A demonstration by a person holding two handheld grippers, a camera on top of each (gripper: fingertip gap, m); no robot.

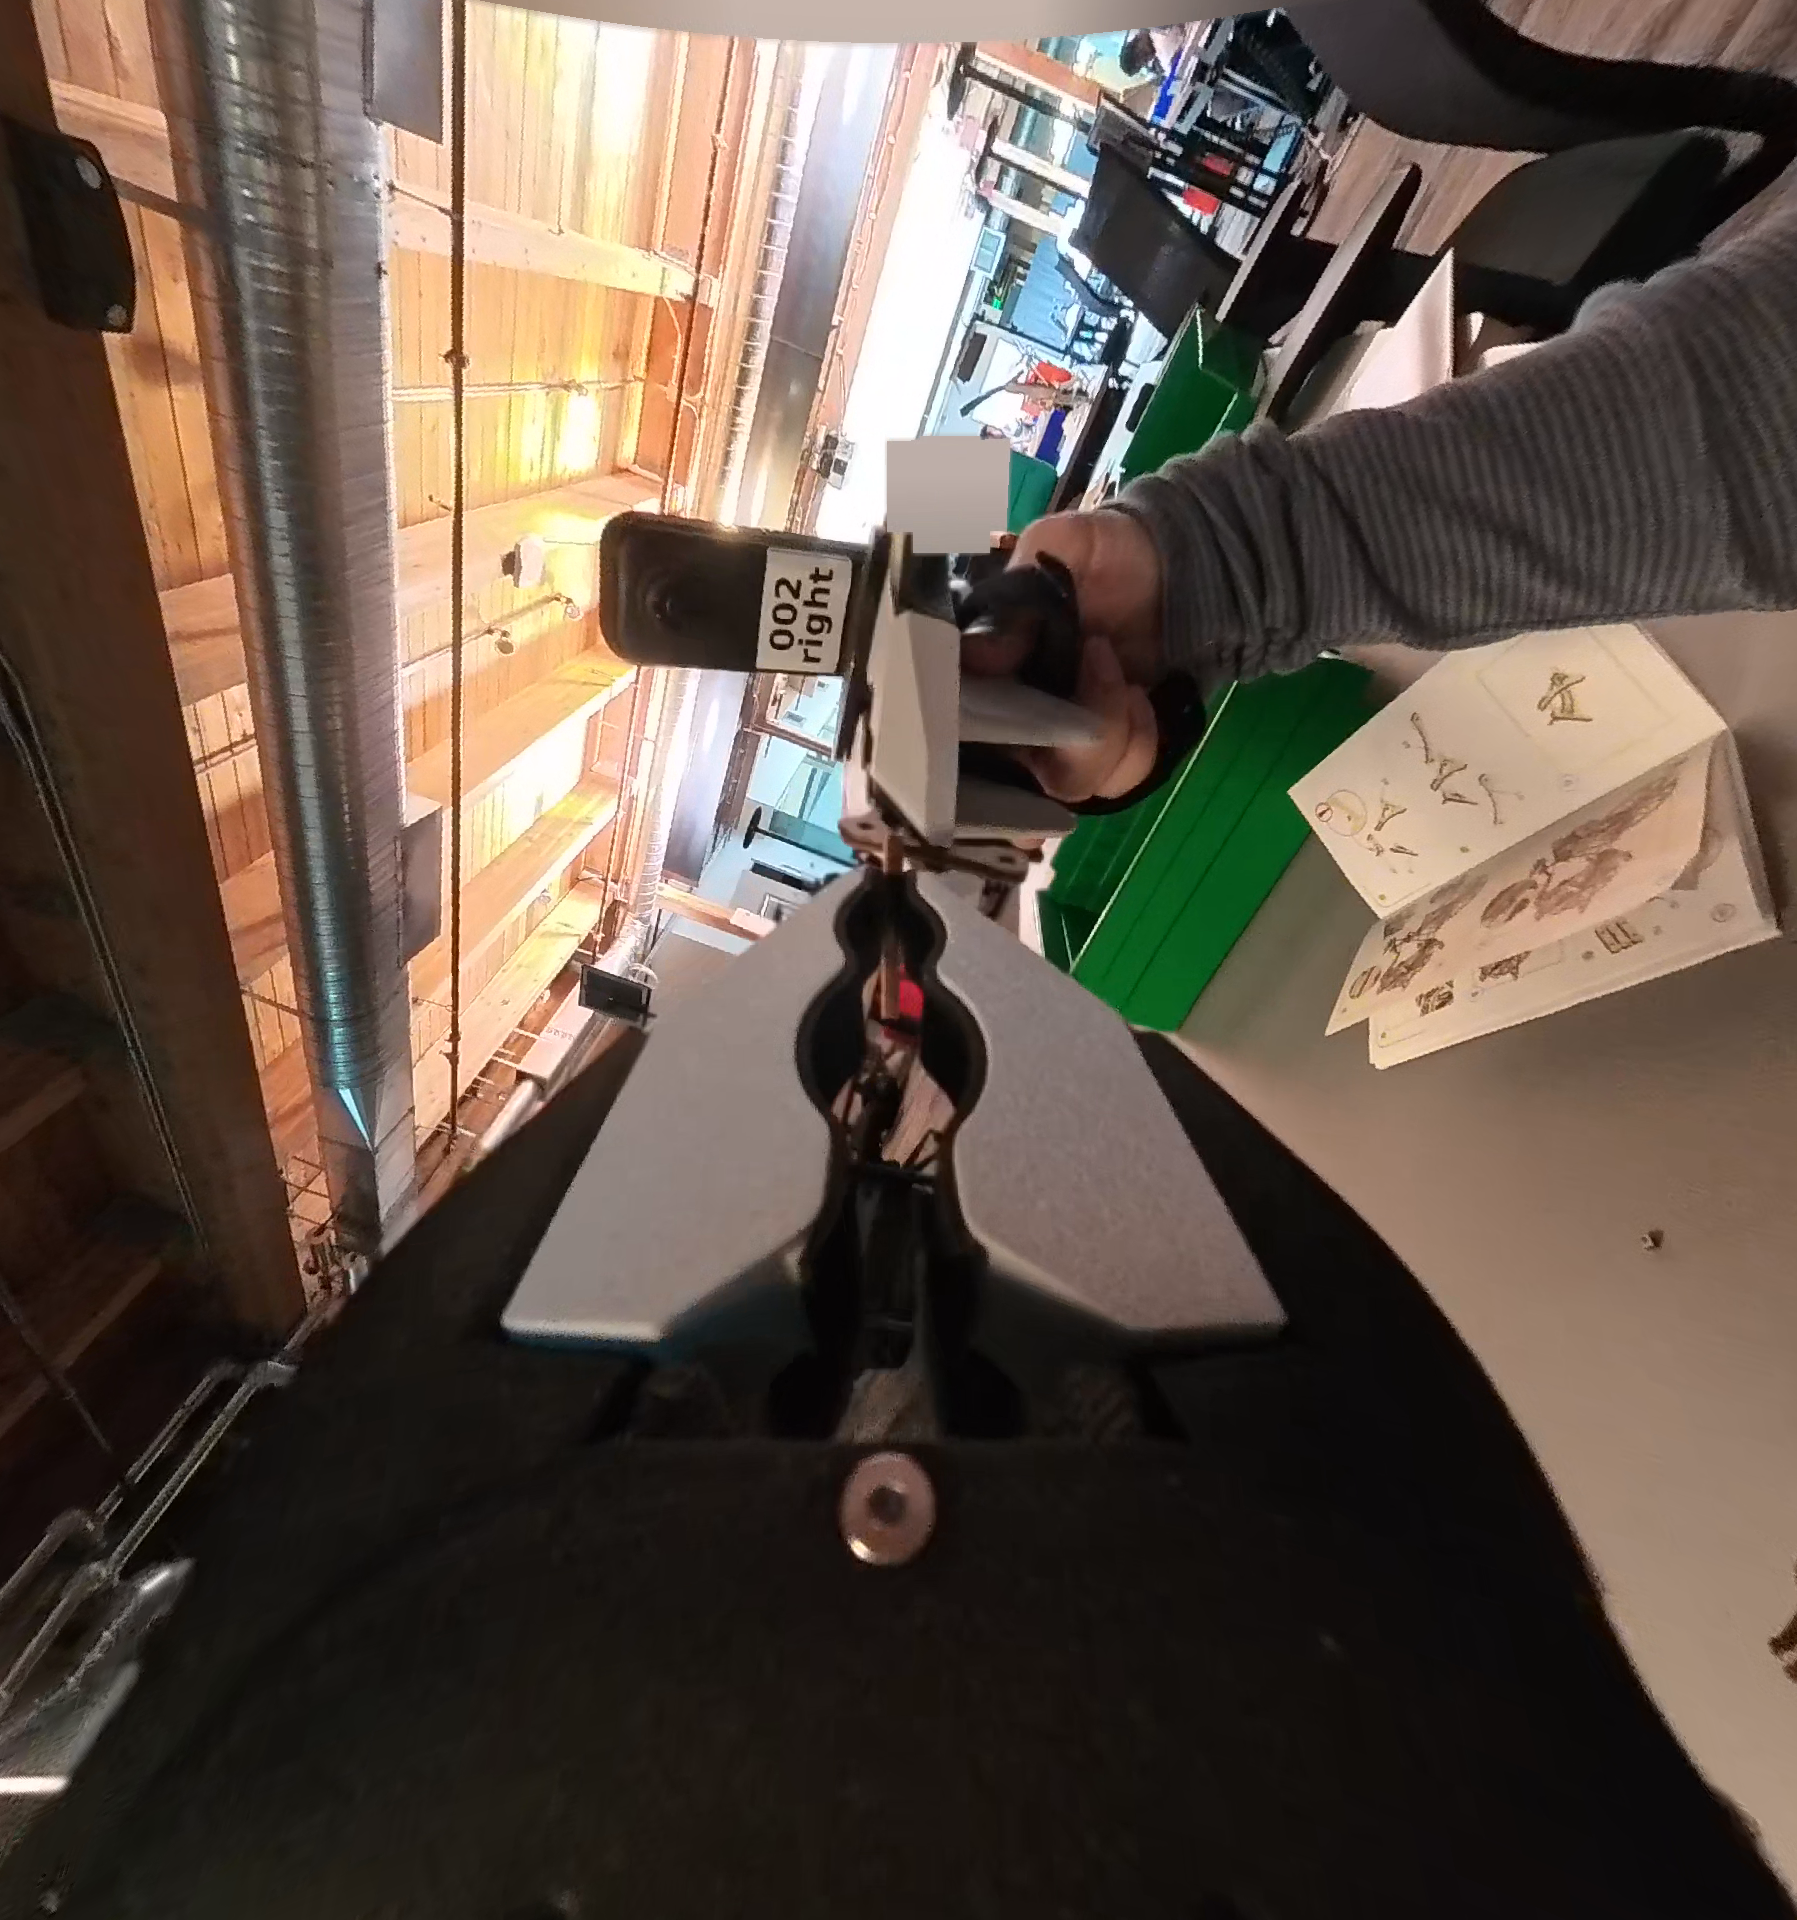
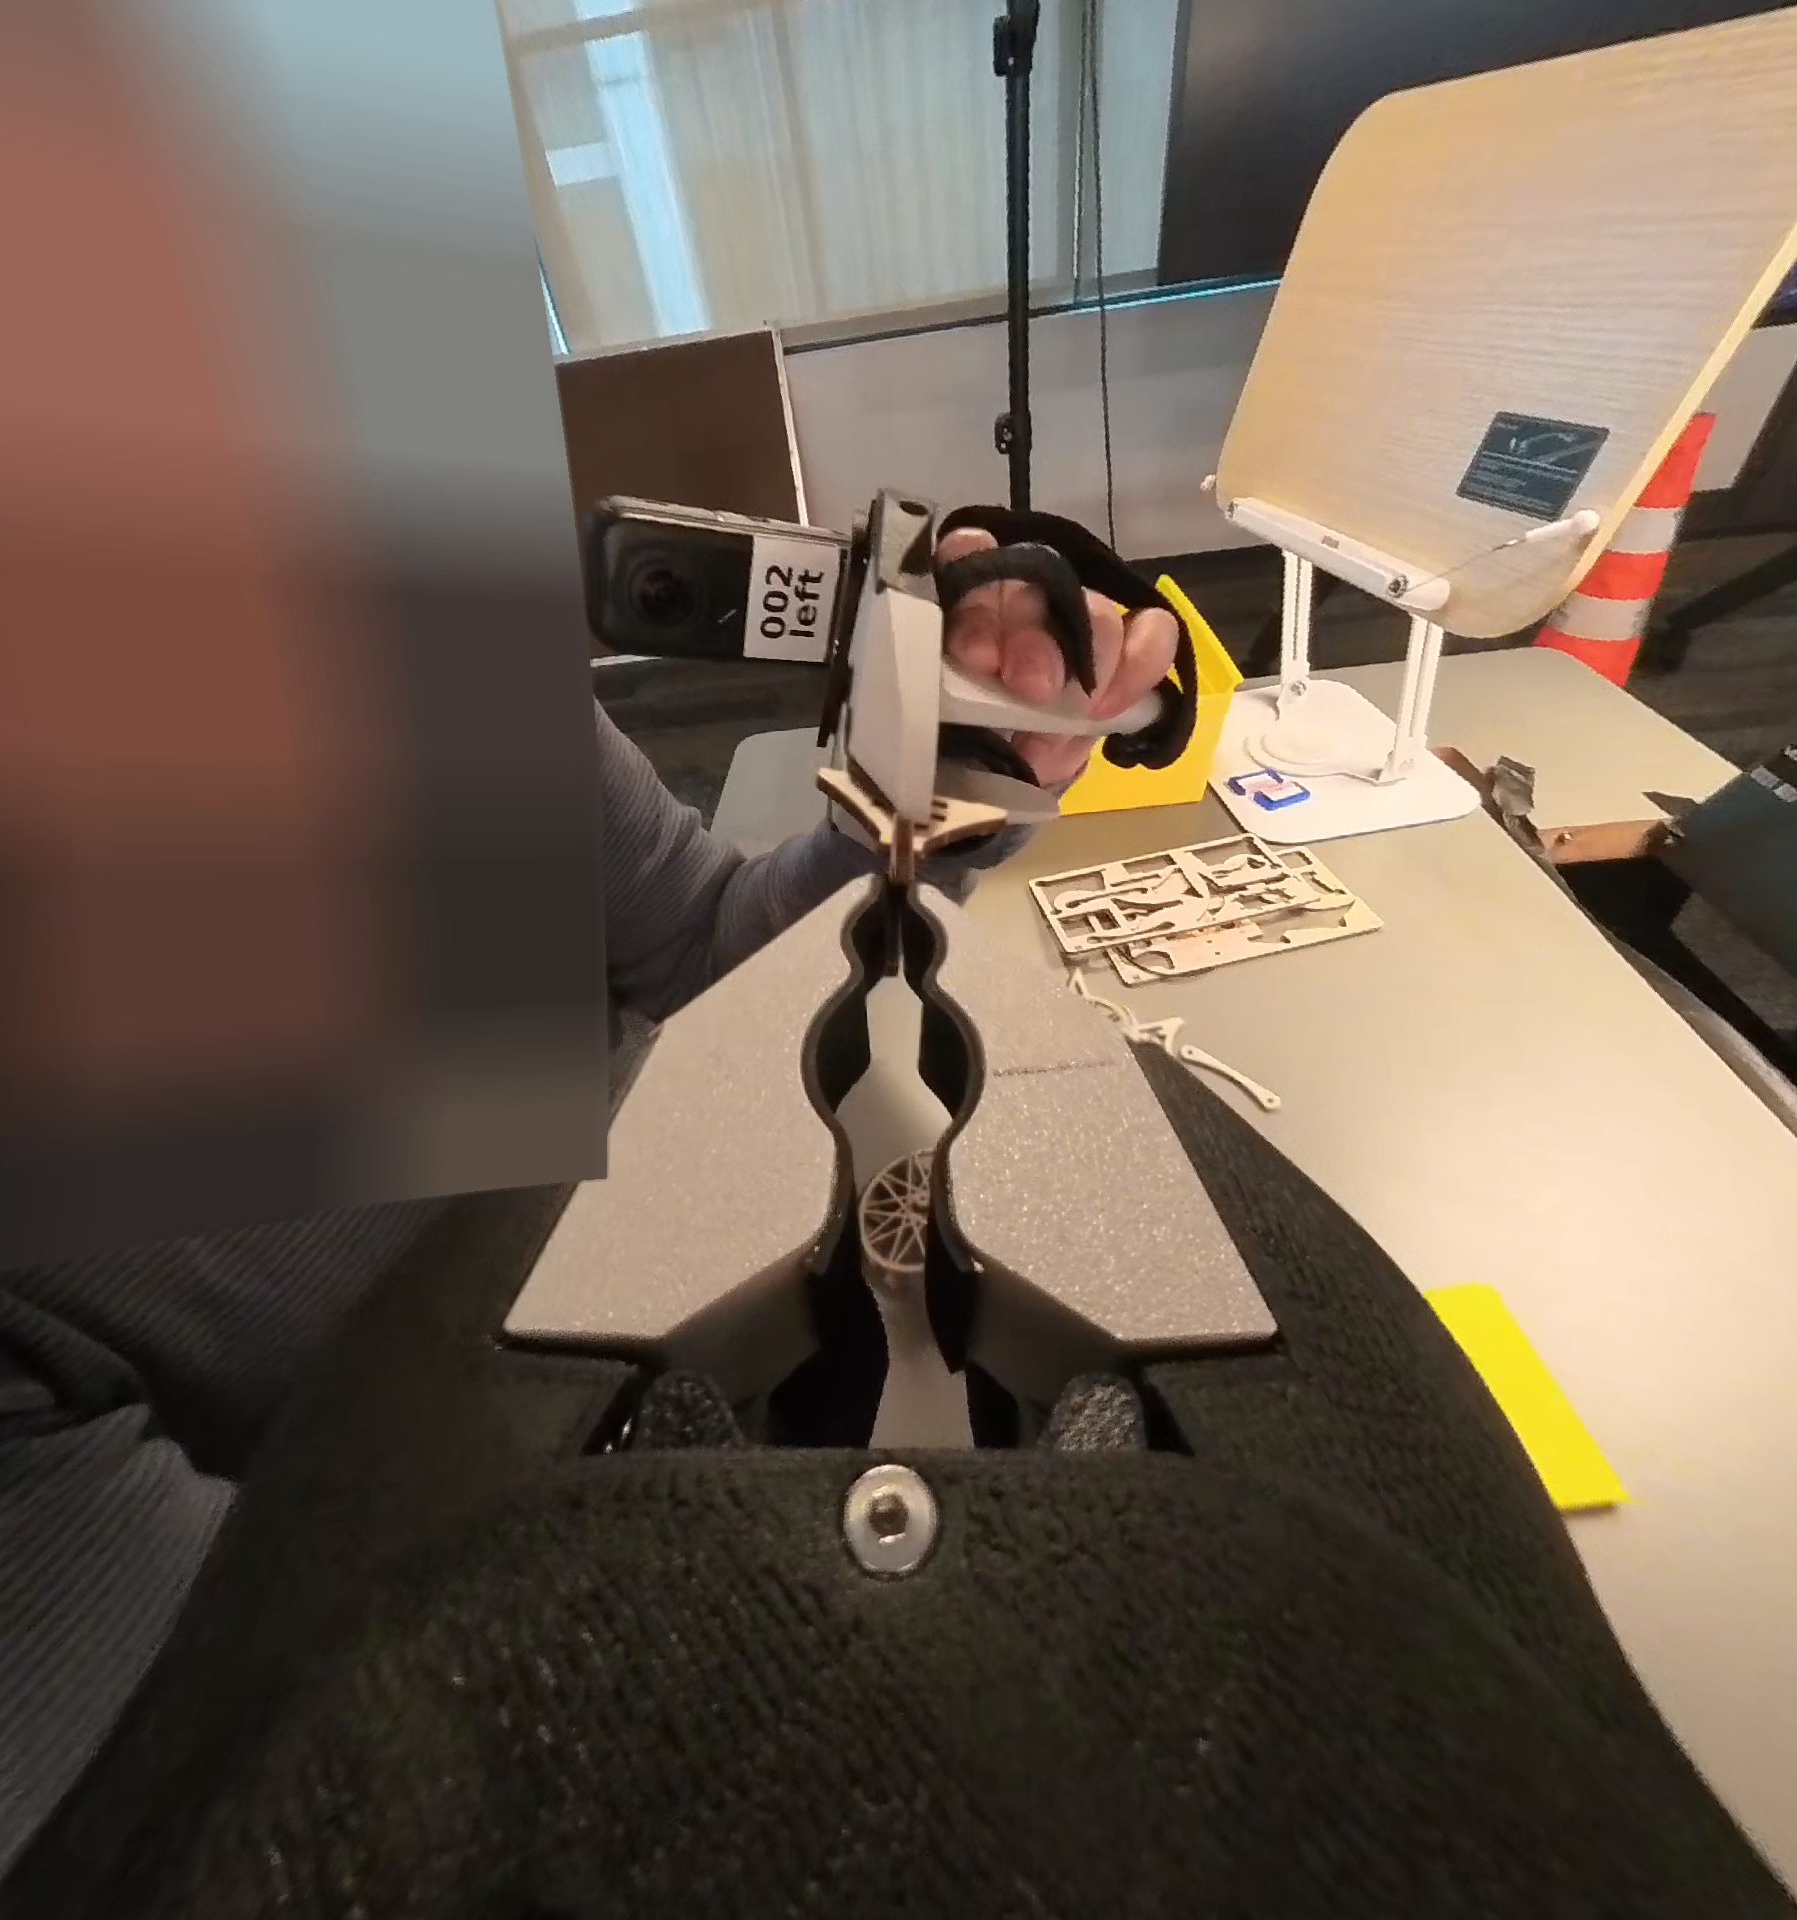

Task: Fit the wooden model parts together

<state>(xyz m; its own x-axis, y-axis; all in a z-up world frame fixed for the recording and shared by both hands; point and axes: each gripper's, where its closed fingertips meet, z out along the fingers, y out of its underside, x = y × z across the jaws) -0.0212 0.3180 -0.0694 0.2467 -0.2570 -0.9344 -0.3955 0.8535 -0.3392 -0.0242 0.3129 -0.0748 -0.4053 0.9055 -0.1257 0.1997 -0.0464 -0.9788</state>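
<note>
Two grippers tip to tip | left gripper [image 1: 886,883] pinching thin strip [image 2: 900,847] | right gripper [image 2: 892,894] clamping flat winged piece [image 1: 941,857] | step: slotting joint | next: align, press gently

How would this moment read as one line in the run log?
left gripper: jaws shut on thin wooden piece | right gripper: jaws shut on thin piece | flat wooden part at meeting point, holder unclear | stage: fitting mid-air
</note>
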